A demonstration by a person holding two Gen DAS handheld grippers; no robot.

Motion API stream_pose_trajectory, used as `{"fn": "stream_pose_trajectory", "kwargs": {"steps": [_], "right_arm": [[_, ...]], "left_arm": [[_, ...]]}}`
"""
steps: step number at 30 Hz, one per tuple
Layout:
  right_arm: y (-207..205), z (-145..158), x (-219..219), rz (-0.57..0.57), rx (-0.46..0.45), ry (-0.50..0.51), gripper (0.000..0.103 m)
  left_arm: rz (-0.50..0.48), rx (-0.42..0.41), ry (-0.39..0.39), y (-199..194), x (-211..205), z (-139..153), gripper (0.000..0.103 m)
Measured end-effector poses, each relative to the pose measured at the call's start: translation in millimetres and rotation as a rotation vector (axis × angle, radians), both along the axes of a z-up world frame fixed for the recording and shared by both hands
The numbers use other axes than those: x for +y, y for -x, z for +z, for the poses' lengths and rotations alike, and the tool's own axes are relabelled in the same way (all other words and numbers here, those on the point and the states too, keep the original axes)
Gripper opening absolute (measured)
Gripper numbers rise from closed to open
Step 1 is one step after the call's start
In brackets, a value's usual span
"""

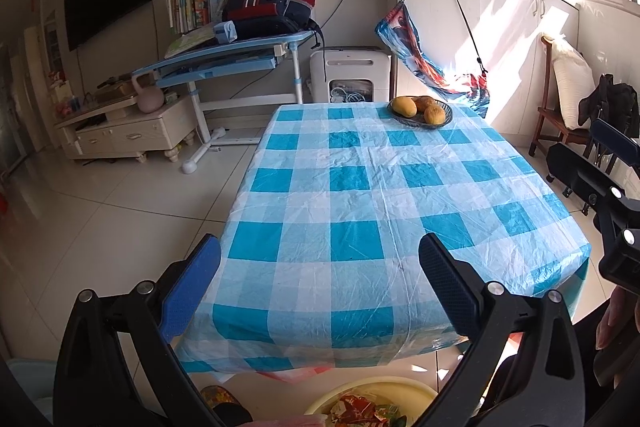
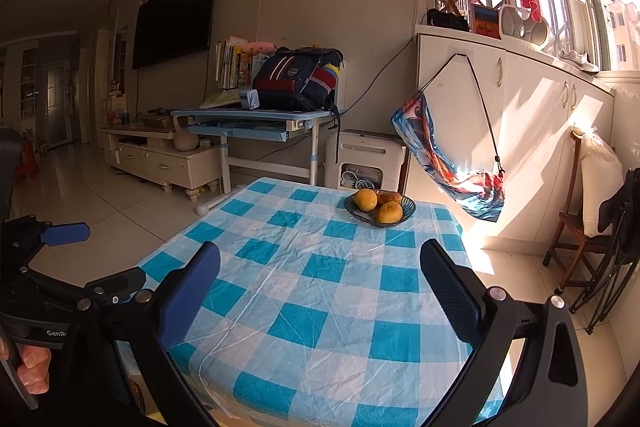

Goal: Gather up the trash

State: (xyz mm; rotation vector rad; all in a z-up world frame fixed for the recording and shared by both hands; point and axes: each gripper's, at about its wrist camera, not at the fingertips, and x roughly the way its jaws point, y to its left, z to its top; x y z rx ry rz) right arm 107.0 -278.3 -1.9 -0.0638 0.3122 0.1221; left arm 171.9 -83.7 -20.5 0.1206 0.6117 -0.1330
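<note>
A yellow basin (image 1: 372,393) with crumpled red and white wrappers (image 1: 362,413) sits on the floor below the table's near edge, seen only at the bottom of the left wrist view. My left gripper (image 1: 320,279) is open above the near end of the blue-checked tablecloth (image 1: 360,195), nothing between its fingers. My right gripper (image 2: 320,283) is open too, over the same cloth (image 2: 320,287), empty. The left gripper also shows at the left edge of the right wrist view (image 2: 80,251), held by a hand (image 2: 34,367). No trash lies on the tablecloth.
A dark bowl of mangoes (image 1: 421,110) (image 2: 380,207) stands at the table's far end. Beyond are a blue desk with a backpack (image 1: 272,3), a white appliance (image 1: 352,75), a TV stand (image 1: 120,131) and white cabinets (image 1: 500,27). A wooden chair (image 2: 576,223) stands right.
</note>
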Motion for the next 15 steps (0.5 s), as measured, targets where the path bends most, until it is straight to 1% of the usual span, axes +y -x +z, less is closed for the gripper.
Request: {"fn": "stream_pose_trajectory", "kwargs": {"steps": [8,12,15], "right_arm": [[0.2,0.0,0.3,0.000,0.002,0.001,0.096],[0.3,-0.5,3.1,0.005,0.004,0.002,0.096],[0.0,-1.2,3.6,0.007,0.008,0.000,0.096]], "left_arm": [[0.000,0.000,0.002,0.4,0.3,0.3,0.096],[-0.001,0.004,0.019,-0.1,1.2,-1.3,0.096],[0.008,-0.011,0.046,3.3,5.1,-1.2,0.096]]}}
